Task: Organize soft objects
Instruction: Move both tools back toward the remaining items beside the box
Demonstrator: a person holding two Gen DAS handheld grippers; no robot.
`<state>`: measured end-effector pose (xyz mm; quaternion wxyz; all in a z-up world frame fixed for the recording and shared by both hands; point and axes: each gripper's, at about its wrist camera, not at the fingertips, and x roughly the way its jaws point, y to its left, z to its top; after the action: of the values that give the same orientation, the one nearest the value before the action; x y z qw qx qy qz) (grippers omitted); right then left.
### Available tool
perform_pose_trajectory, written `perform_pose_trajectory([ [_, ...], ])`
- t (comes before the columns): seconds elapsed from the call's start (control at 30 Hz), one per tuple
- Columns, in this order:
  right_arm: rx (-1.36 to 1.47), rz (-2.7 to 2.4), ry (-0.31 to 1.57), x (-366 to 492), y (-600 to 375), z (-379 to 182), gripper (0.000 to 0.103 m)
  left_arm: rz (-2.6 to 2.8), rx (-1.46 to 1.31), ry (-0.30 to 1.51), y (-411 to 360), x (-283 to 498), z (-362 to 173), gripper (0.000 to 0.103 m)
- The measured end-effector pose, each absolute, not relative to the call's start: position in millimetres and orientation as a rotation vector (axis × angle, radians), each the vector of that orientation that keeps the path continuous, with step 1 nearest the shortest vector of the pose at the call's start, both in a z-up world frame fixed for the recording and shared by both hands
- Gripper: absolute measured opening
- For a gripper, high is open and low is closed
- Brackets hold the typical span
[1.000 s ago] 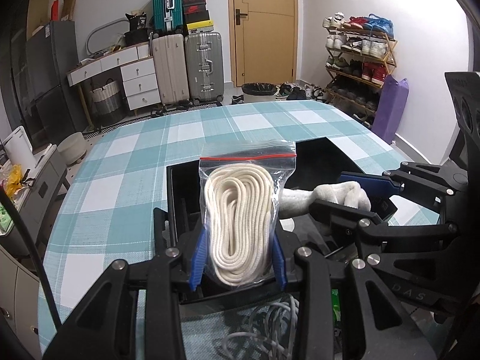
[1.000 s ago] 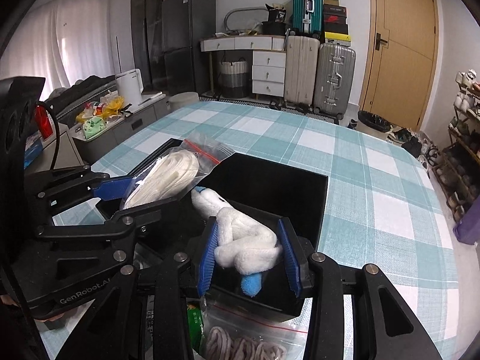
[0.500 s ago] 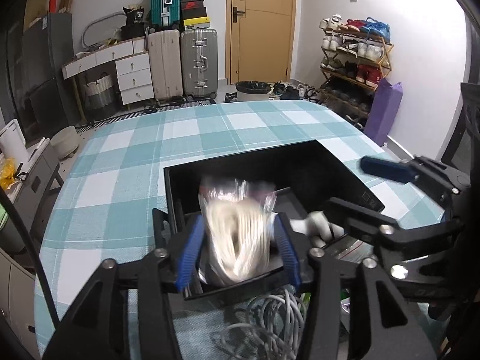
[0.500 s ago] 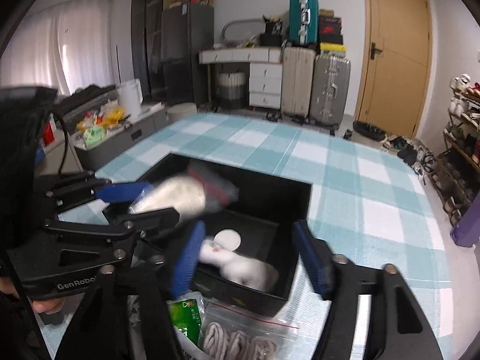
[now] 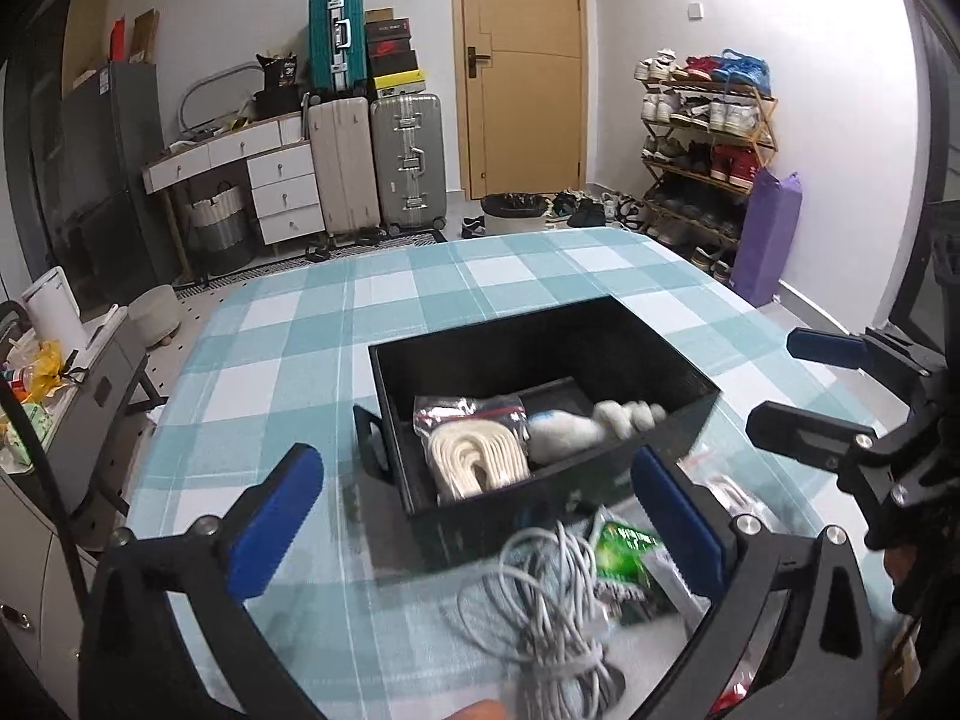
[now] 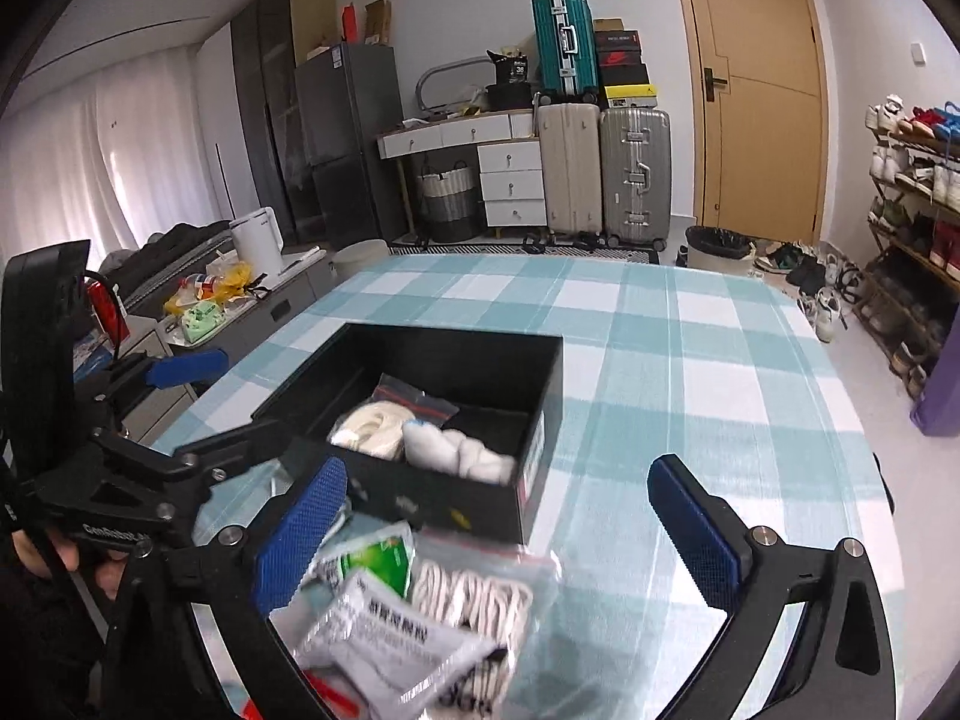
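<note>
A black box (image 5: 660, 354) stands on the checked table, also seen in the right wrist view (image 6: 543, 420). Inside lie a zip bag of white rope (image 5: 477, 456) (image 6: 372, 426) and a white plush toy (image 5: 591, 423) (image 6: 459, 450). My left gripper (image 5: 480, 516) is open and empty, held back above the near side of the box. My right gripper (image 6: 498, 531) is open and empty, also drawn back from the box. Between the grippers and the box lie a grey cable coil (image 5: 552, 612), a green packet (image 5: 624, 558) (image 6: 372, 558), a grey packet (image 6: 390, 642) and a second bag of rope (image 6: 480, 600).
The teal and white checked tablecloth (image 5: 420, 294) runs far behind the box. Beyond the table stand suitcases (image 5: 372, 162), a drawer desk (image 5: 264, 174), a door and a shoe rack (image 5: 708, 144). A low cabinet with clutter (image 6: 204, 300) lies left of the table.
Both grippers opened and let go: the rope bag and the plush toy dropped into the box. Both grippers then pulled back toward me and the pile in front came into view.
</note>
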<state>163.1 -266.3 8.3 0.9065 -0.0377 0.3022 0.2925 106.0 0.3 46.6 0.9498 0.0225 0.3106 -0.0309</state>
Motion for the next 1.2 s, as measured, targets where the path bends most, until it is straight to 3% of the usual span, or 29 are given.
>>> perform_pose_trajectory([
  [1.2,-0.238,0.706,0.7,108,-247,-19,0.102,-0.062,0.049,0.708,7,65,21,0.103],
])
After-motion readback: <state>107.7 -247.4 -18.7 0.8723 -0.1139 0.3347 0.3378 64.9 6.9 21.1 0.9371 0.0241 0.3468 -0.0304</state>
